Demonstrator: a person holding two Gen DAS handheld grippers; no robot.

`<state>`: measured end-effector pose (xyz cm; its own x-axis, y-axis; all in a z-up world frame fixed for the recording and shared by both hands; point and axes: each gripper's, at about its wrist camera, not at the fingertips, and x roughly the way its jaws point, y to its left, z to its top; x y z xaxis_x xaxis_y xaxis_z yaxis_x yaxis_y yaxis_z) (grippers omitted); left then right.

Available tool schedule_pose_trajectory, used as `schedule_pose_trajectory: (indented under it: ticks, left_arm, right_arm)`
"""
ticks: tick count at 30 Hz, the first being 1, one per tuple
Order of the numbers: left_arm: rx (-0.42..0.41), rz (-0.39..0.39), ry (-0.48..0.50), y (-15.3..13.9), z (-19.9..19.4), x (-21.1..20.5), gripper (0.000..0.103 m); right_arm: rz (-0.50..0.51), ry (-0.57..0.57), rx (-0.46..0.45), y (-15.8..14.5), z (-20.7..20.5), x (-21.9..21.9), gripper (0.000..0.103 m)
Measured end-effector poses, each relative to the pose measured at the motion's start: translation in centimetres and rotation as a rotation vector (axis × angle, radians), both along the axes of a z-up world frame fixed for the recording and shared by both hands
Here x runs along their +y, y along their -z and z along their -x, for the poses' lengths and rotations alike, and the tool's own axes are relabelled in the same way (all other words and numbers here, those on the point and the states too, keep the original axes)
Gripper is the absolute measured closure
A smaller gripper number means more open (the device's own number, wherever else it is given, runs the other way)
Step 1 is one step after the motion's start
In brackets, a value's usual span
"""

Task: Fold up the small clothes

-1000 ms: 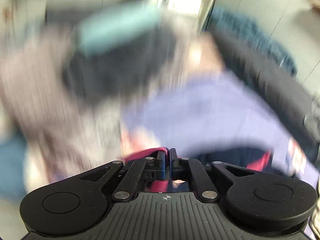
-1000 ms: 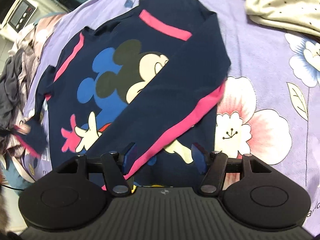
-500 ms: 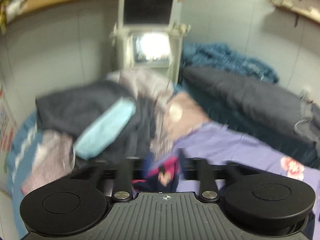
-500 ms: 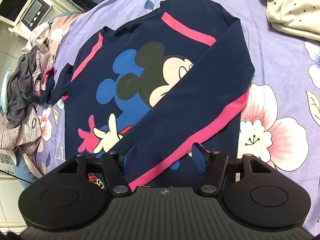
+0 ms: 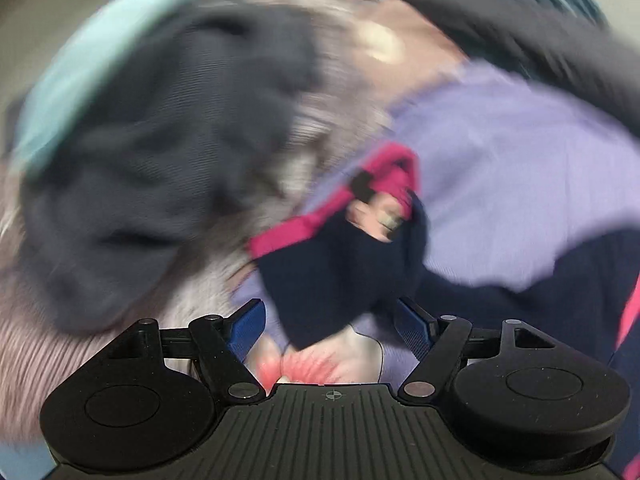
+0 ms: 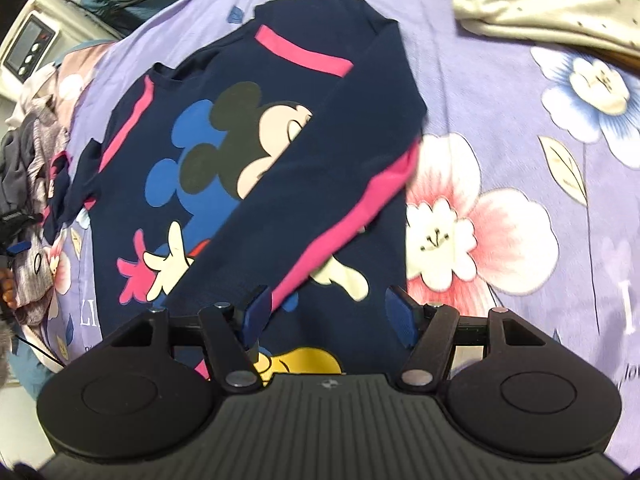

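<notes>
A navy sweatshirt (image 6: 280, 168) with pink stripes and a Mickey print lies flat on the purple floral bedsheet (image 6: 520, 160). Its right sleeve is folded across the front. Its left sleeve (image 5: 344, 264), navy with a pink cuff, lies crumpled on the sheet just ahead of my left gripper (image 5: 331, 326), which is open and empty; the view is blurred. The same sleeve shows at the left in the right wrist view (image 6: 68, 184). My right gripper (image 6: 328, 316) is open and empty, hovering over the sweatshirt's hem.
A pile of grey and pinkish clothes (image 5: 160, 160) lies left of the sleeve, also seen at the far left in the right wrist view (image 6: 28, 160). A cream dotted garment (image 6: 552, 4) lies at the back right. A white appliance (image 6: 28, 48) stands beyond the bed's corner.
My left gripper was shut on the pink-cuffed sleeve a second ago; it has opened, and the sleeve now lies loose on the sheet. The right gripper stayed open over the hem.
</notes>
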<state>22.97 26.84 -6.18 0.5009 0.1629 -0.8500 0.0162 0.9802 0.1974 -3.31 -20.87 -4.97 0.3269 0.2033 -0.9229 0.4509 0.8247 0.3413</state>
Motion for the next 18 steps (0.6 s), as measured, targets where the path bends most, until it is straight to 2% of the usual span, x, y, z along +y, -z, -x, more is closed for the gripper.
schedule_pose_trajectory:
  ticks: [2,3,7,9,10,11,13,15,16,18]
  left_arm:
    - [0.016,-0.163,0.115,1.2,0.2,-1.5,0.0]
    - [0.014,-0.217,0.149,1.6,0.5,-1.7,0.0]
    - [0.075,-0.293,0.266,3.8,0.3,-1.4,0.0]
    - [0.063,-0.308,0.329,4.1,-0.1,-1.5,0.0]
    - [0.058,-0.306,0.335,3.9,-0.5,-1.5,0.014]
    - [0.066,-0.303,0.313,3.8,-1.2,-1.3,0.044]
    - [0.08,-0.248,0.256,3.2,-2.6,-0.2,0.054]
    - [0.034,-0.2,0.213,0.8,-3.1,0.4,0.056]
    - [-0.015,-0.164,0.192,-1.2,-3.0,0.9,0.056]
    - [-0.106,-0.031,0.151,-6.2,-2.1,2.2,0.056]
  right_arm:
    - [0.002,0.017,0.002,-0.1,0.2,0.2,0.033]
    - [0.004,0.025,0.002,-0.1,0.2,0.3,0.031]
    - [0.003,0.054,0.017,0.4,0.3,1.0,0.029]
    - [0.005,0.061,0.026,0.5,0.3,1.4,0.029]
    - [0.006,0.062,0.026,0.5,0.3,1.6,0.029]
    - [0.006,0.06,0.027,0.5,0.3,1.9,0.029]
    - [0.007,0.048,0.034,0.5,0.3,2.4,0.029]
    - [0.01,0.035,0.028,0.3,0.2,2.8,0.029]
    - [0.009,0.028,0.021,0.3,0.2,3.0,0.029]
    - [0.003,0.01,0.01,0.2,0.0,3.2,0.029]
